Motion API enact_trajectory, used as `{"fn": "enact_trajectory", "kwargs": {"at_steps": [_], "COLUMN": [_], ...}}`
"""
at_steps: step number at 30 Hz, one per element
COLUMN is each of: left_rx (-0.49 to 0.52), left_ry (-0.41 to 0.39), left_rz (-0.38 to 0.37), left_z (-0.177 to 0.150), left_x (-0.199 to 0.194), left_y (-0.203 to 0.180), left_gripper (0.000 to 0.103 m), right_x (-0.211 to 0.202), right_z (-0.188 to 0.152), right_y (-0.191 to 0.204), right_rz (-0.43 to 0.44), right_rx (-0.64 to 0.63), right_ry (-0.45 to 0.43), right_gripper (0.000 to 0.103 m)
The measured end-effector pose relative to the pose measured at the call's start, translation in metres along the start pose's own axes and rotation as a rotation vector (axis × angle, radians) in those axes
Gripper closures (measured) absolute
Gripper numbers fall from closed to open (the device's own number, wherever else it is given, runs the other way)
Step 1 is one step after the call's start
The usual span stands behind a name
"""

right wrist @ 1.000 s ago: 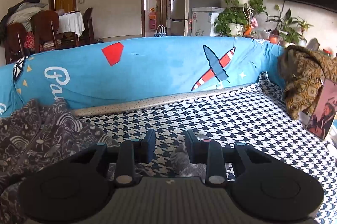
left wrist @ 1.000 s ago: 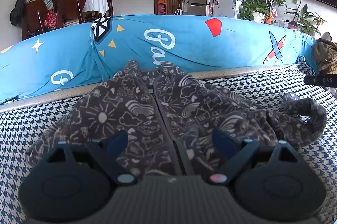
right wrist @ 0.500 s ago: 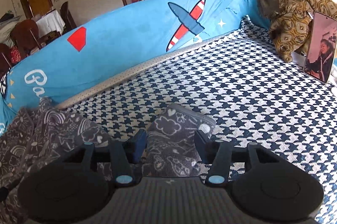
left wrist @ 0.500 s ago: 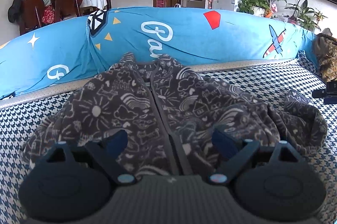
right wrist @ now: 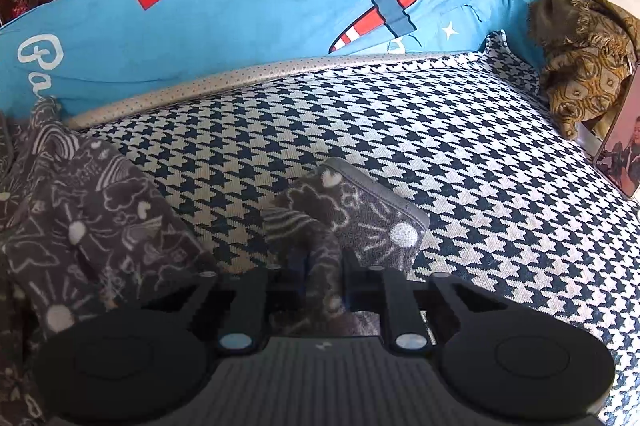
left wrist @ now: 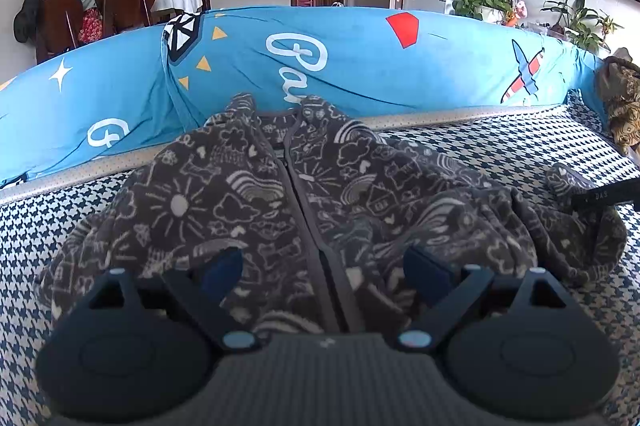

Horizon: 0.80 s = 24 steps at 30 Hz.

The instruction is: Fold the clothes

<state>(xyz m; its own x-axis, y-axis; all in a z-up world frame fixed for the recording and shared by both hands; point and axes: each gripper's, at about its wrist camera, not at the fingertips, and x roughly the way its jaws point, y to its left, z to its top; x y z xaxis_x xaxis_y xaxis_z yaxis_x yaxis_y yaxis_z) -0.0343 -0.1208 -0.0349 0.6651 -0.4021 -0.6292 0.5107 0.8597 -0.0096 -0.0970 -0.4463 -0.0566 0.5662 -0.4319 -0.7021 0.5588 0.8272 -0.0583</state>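
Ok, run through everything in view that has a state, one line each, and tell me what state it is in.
jacket: spread flat on the sofa seat, front up, zipped, not yet folded
sleeve cuff: lying out on the seat, pinched near its end
right gripper: just closed, shut on the sleeve cuff
left gripper: open, over the jacket hem, gripping nothing
phone: propped upright, screen lit

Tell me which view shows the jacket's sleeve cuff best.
The right wrist view. There the sleeve cuff lies close and sharp on the houndstooth cover, pinched by the right hand-held gripper. The left wrist view shows the cuff only small at the right edge, partly behind that gripper's finger.
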Motion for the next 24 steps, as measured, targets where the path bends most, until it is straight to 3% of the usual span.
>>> {"fn": "enact_trajectory", "kwargs": {"at_steps": [2, 6, 9, 14, 24], "left_rx": [0.0, 0.0, 0.0, -0.011, -0.034], "left_ry": [0.0, 0.0, 0.003, 0.005, 0.002], "left_rz": [0.0, 0.001, 0.006, 0.014, 0.051], "left_z": [0.0, 0.0, 0.0, 0.001, 0.001], "left_x": [0.0, 0.0, 0.002, 0.001, -0.009], "left_y": [0.0, 0.0, 0.0, 0.003, 0.017], "left_gripper": [0.011, 0.011, 0.011, 0.011, 0.01], "right_x": [-0.018, -0.069, -0.073, -0.071, -0.076], "right_z": [0.006, 0.015, 0.014, 0.012, 0.005], "right_y": [-0.006, -0.025, -0.035, -0.041, -0.009], "right_rz": [-0.061, -0.216, -0.258, -0.268, -0.13], "right_rx": [0.042, 0.153, 0.198, 0.221, 0.174], "right_ry": [-0.108, -0.428, -0.391, -0.322, -0.283], "right_gripper": [0.093, 0.092, 0.085, 0.083, 0.077]}}
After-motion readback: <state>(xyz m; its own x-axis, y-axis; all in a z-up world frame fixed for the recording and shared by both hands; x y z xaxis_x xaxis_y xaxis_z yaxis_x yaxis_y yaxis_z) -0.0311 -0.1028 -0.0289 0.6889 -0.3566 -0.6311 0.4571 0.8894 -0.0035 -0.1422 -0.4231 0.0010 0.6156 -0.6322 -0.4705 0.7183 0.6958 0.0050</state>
